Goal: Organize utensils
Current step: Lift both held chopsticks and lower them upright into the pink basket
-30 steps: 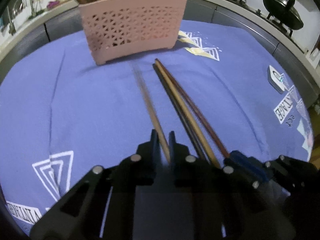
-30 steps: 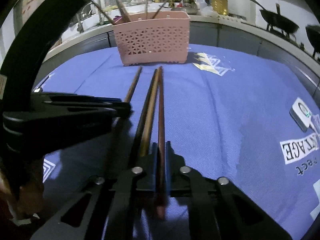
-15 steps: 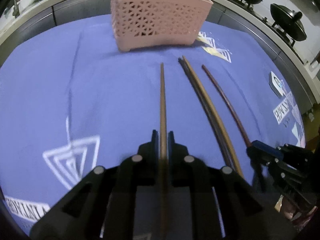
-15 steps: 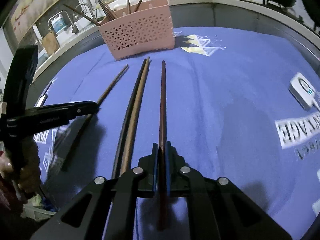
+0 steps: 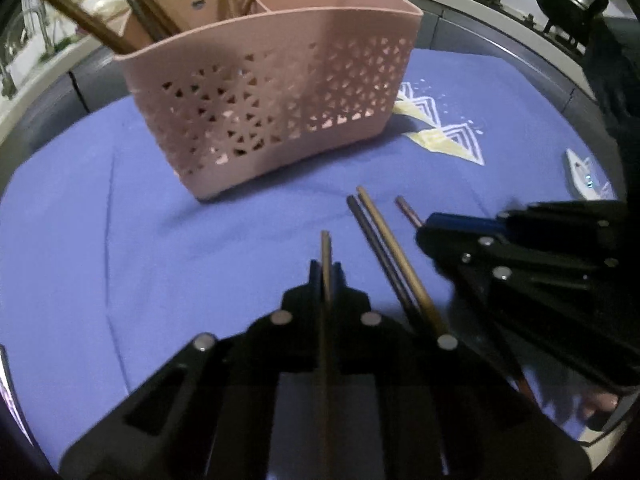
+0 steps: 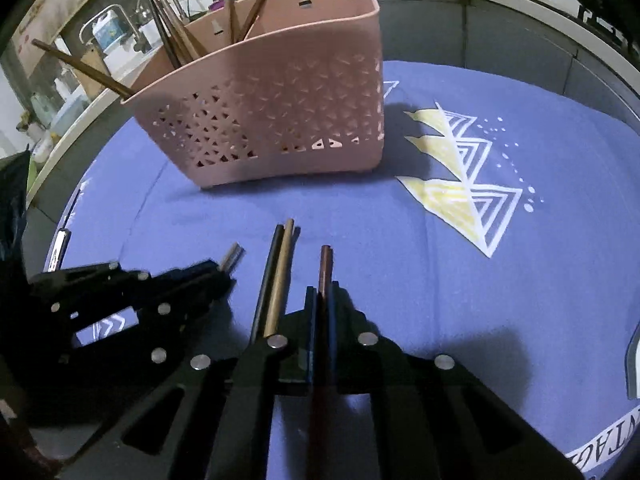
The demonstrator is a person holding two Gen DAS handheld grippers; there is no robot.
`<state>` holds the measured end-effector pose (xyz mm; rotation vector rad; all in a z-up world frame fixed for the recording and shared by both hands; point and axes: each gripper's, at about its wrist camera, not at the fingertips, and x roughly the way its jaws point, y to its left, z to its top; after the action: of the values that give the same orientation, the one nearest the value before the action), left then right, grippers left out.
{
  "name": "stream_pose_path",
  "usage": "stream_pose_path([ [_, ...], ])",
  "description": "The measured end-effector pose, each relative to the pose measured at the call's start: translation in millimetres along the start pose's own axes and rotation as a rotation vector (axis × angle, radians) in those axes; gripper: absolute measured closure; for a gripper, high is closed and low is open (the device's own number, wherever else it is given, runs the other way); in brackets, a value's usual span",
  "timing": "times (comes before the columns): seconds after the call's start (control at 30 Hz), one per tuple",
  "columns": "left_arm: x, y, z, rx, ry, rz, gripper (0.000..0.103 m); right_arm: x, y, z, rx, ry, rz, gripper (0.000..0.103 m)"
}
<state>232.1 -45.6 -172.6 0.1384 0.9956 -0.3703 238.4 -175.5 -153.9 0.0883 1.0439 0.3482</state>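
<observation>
Broadly, a purple cloth (image 5: pixel 120 240) with white and yellow triangle prints fills most of both views, and a pink perforated basket (image 5: pixel 276 92) stands on it in the upper middle of each frame, with several brown chopsticks (image 5: pixel 132 12) leaning out of its left compartment toward the upper left. In the left wrist view the left gripper (image 5: pixel 326 276) sits at bottom centre, its two fingers pressed together on a light brown chopstick (image 5: pixel 326 256) whose tip pokes out just past them toward the basket. The right gripper (image 6: pixel 320 300), at bottom centre of its own view, is likewise clamped on a reddish-brown chopstick (image 6: pixel 325 268), tip pointing up the frame. Between the two tools lies a pair of loose chopsticks (image 6: pixel 278 272), one dark and one tan, side by side and apparently touching, on the cloth short of the basket. A small white device (image 5: pixel 580 172) sits near the right edge of the left wrist view; its detail is too blurred to read.
</observation>
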Motion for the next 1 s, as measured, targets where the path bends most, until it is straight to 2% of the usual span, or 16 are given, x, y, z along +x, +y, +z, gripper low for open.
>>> stream_pose_path([
  [0.17,-57.1,14.5,0.9,-0.041,-0.139,-0.071,0.099,-57.2,8.1,-6.9,-0.007,-0.152,0.092,0.098],
  [0.27,-110.6,19.0,0.5,-0.054,-0.257,-0.109,0.099,-101.4,25.0,-12.6,-0.064,-0.278,0.089,0.098],
  [0.37,-149.2,17.4,-0.9,-0.046,-0.351,-0.107,0.099,-141.5,39.9,-20.7,-0.112,-0.411,0.073,0.098],
  [0.47,-181.6,14.0,-5.3,-0.04,-0.436,-0.104,0.099,-163.7,49.3,-25.5,-0.129,-0.505,0.066,0.098],
  [0.53,-194.6,11.7,-7.7,-0.036,-0.461,-0.102,0.099,-167.8,53.8,-23.9,-0.142,-0.549,0.041,0.098],
  [0.67,-196.7,9.8,-13.0,-0.007,-0.479,-0.071,0.099,-168.7,56.1,-24.3,-0.147,-0.576,0.005,0.098],
  [0.8,-200.8,11.4,-5.7,-0.02,-0.468,-0.092,0.099,-176.3,58.6,-17.6,-0.148,-0.585,-0.005,0.098],
  [0.9,-214.2,20.9,11.4,-0.055,-0.499,-0.112,0.099,-188.6,62.2,-0.7,-0.152,-0.61,-0.002,0.098],
  [1.0,-235.4,30.5,44.6,-0.089,-0.554,-0.117,0.099,-198.0,67.9,31.1,-0.152,-0.637,-0.012,0.098],
])
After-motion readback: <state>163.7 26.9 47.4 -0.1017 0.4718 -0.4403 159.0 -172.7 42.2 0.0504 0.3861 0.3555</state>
